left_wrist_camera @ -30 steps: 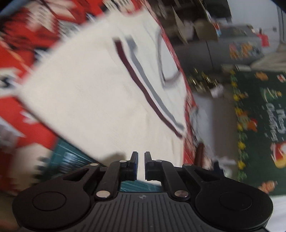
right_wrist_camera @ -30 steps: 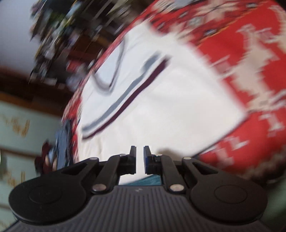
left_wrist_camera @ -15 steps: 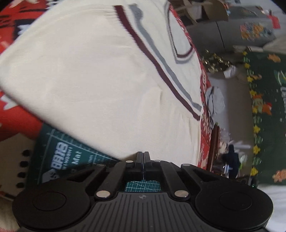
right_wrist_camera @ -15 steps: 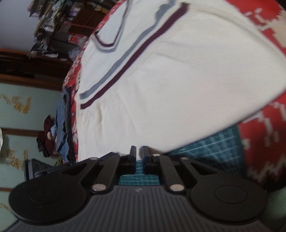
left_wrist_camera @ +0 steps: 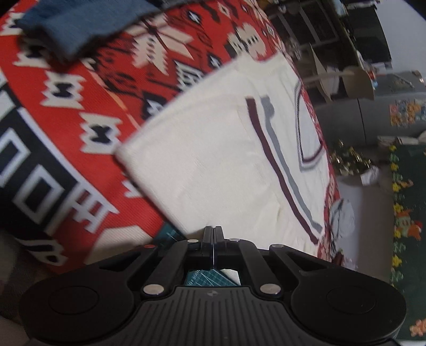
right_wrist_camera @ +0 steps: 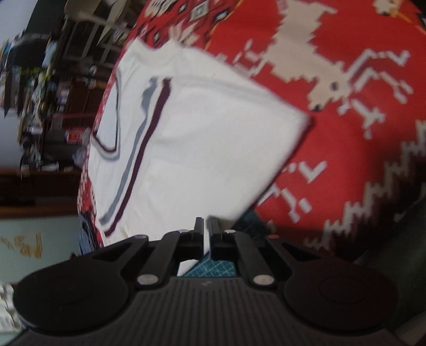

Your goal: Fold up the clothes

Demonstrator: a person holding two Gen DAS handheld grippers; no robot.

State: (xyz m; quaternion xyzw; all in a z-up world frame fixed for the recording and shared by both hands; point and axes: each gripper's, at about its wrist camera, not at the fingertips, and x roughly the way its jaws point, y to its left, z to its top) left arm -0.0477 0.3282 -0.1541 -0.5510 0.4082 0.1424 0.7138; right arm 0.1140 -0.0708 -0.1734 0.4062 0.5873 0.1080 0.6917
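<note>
Cream shirt (left_wrist_camera: 226, 159) with maroon and grey stripes, lying flat on a red patterned cloth (left_wrist_camera: 80, 133). Left gripper (left_wrist_camera: 213, 234) and right gripper (right_wrist_camera: 203, 226), both closed, each pinching the shirt's near hem. Green mat (right_wrist_camera: 221, 267) beneath that hem.

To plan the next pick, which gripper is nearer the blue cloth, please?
Left, likely. Left gripper at the shirt hem, blue cloth ahead to its left; right gripper at the hem too, cloth out of its view.
</note>
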